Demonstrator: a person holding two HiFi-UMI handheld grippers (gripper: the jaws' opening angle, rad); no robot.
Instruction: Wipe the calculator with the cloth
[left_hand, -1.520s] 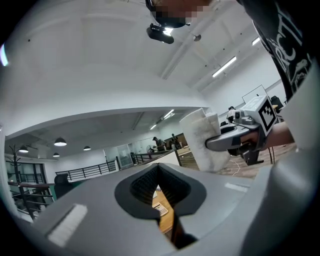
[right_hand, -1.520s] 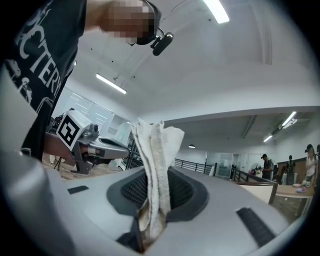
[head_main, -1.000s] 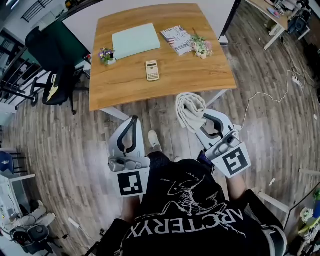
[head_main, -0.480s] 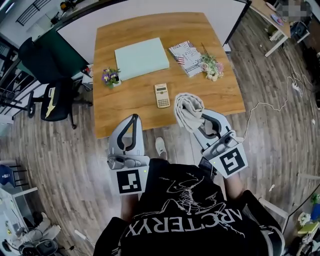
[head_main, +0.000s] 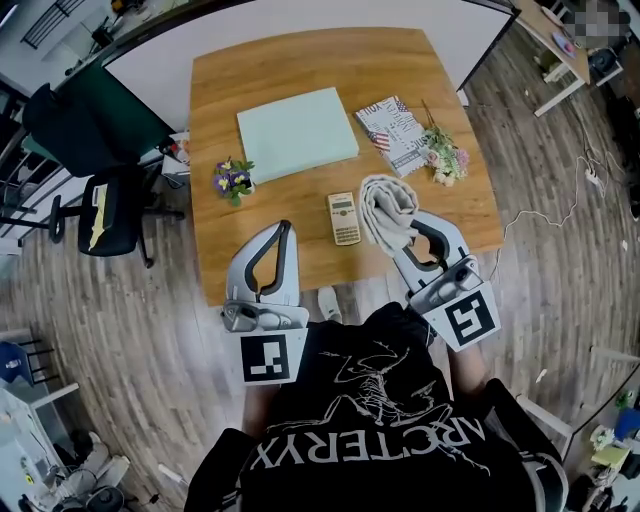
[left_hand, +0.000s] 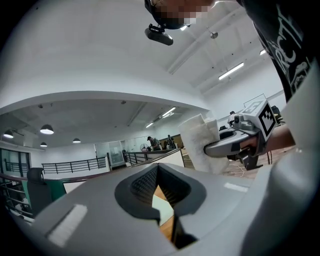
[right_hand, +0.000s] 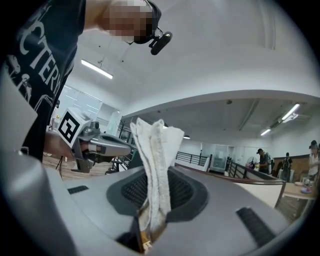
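A small beige calculator (head_main: 344, 218) lies flat on the wooden table (head_main: 300, 60), near its front edge. My right gripper (head_main: 398, 228) is shut on a folded white cloth (head_main: 388, 203), which stands up from the jaws just to the right of the calculator, apart from it. The right gripper view shows the cloth (right_hand: 156, 150) pinched between the jaws of the right gripper (right_hand: 154, 196). My left gripper (head_main: 284, 230) hovers over the table's front edge, left of the calculator, with its jaws together and nothing in them. From the left gripper (left_hand: 159, 175) I see the cloth (left_hand: 199, 145) held aloft.
On the table are a pale green pad (head_main: 297, 133), a patterned booklet (head_main: 392, 122), a flower bunch (head_main: 445, 158) at the right and a small flower pot (head_main: 233, 180) at the left. An office chair (head_main: 95, 195) stands left of the table. A cable (head_main: 545, 208) lies on the floor.
The person has stepped up to the table. Both grippers moved forward from over the floor to over the table's front edge, and the cloth is now beside the calculator.
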